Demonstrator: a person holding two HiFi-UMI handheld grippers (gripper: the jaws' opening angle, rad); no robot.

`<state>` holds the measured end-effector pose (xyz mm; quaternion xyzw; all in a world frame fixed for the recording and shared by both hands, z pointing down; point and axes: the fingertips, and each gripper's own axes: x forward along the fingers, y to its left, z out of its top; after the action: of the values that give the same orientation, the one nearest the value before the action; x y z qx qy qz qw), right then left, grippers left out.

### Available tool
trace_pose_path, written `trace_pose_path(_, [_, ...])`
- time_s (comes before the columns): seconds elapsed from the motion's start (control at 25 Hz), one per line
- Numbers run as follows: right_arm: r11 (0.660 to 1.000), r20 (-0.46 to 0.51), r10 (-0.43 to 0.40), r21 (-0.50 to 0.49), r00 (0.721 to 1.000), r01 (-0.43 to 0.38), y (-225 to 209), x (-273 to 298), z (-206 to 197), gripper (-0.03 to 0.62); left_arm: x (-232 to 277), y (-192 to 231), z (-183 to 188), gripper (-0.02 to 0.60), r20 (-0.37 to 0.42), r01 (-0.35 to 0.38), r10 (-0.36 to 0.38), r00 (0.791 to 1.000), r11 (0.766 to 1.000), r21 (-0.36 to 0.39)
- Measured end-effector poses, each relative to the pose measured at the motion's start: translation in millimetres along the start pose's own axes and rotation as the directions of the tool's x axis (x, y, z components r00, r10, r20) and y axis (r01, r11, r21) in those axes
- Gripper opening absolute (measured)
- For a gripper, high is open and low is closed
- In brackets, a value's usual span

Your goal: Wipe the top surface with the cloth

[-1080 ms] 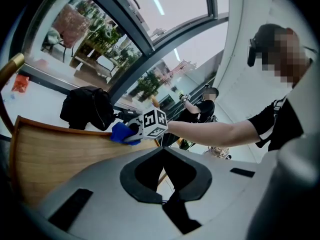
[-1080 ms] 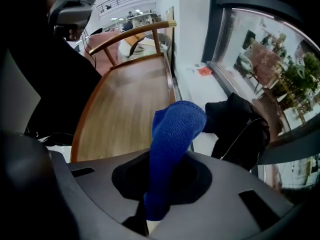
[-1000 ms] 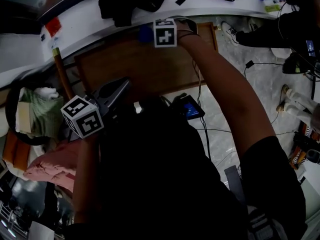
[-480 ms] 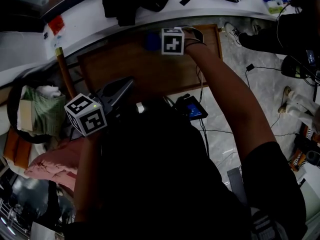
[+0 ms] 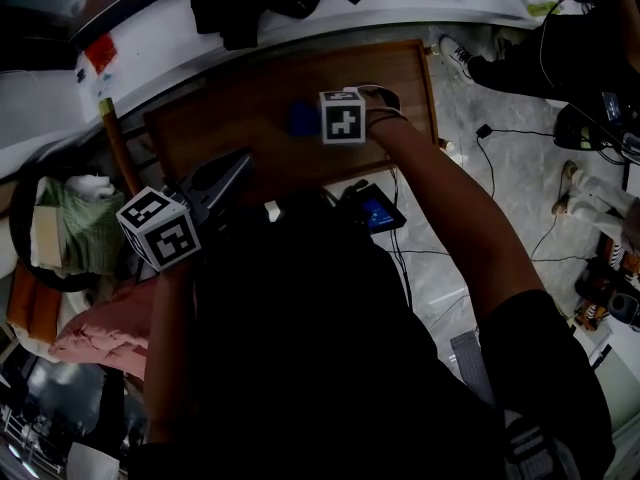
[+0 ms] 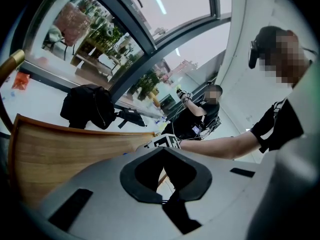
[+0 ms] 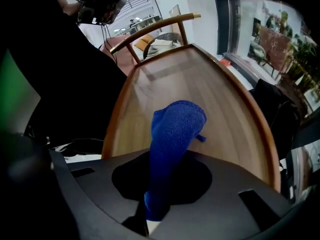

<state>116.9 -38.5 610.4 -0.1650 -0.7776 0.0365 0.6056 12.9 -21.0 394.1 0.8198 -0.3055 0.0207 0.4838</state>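
Jaws of my right gripper (image 7: 159,186) clamp the cloth (image 7: 176,131), its free end lying straight ahead on the counter (image 7: 227,116), while my left gripper (image 5: 236,166), closed on nothing, hangs at the near corner.

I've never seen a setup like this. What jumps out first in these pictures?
The bright blue cloth stands out most, pinched in the right tongs and held out over the warm wooden tabletop. Next come the black-and-white marker cubes, one riding on each tongs in the head view. The left tongs are shut on nothing, near the table's edge closest to the person.
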Motion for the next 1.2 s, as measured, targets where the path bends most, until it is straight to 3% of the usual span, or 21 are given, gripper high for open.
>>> trace_pose_path(0.16, [1.000, 0.002, 0.020, 0.001, 1.000, -0.020, 17.4, 5.9, -2.5, 0.061, 2.9, -0.3, -2.2, 0.011, -0.008, 0.005, -0.005, 1.000, 1.000, -0.003])
trace_pose_path(0.52, [0.985, -0.016, 0.172, -0.001, 0.985, -0.172, 73.2, 20.8, -9.4, 0.061, 5.1, -1.5, -5.2, 0.011, -0.015, 0.015, -0.015, 1.000, 1.000, -0.005])
trace_pose_path(0.64, [0.971, -0.047, 0.241, 0.019, 0.970, -0.240, 92.1, 22.6, -16.6, 0.061, 6.0, -2.4, -7.0, 0.010, -0.020, 0.013, -0.014, 1.000, 1.000, -0.007])
trace_pose_path(0.8, [0.927, -0.023, 0.375, 0.041, 0.927, -0.374, 124.3, 23.6, -12.1, 0.060, 8.1, -3.6, -8.4, 0.011, -0.029, 0.020, -0.020, 0.999, 1.000, -0.007])
trace_pose_path(1.08, [0.909, 0.030, 0.411, 0.054, 0.911, -0.412, 119.7, 15.3, -4.6, 0.060, 8.6, -6.9, -10.2, 0.010, -0.038, 0.022, -0.022, 0.999, 1.000, -0.001])
trace_pose_path(1.2, [0.945, 0.046, 0.312, 0.086, 0.949, -0.315, 79.3, -2.0, -11.5, 0.061, 9.0, -8.7, -8.6, 0.011, -0.034, 0.027, -0.027, 0.999, 1.000, 0.004])
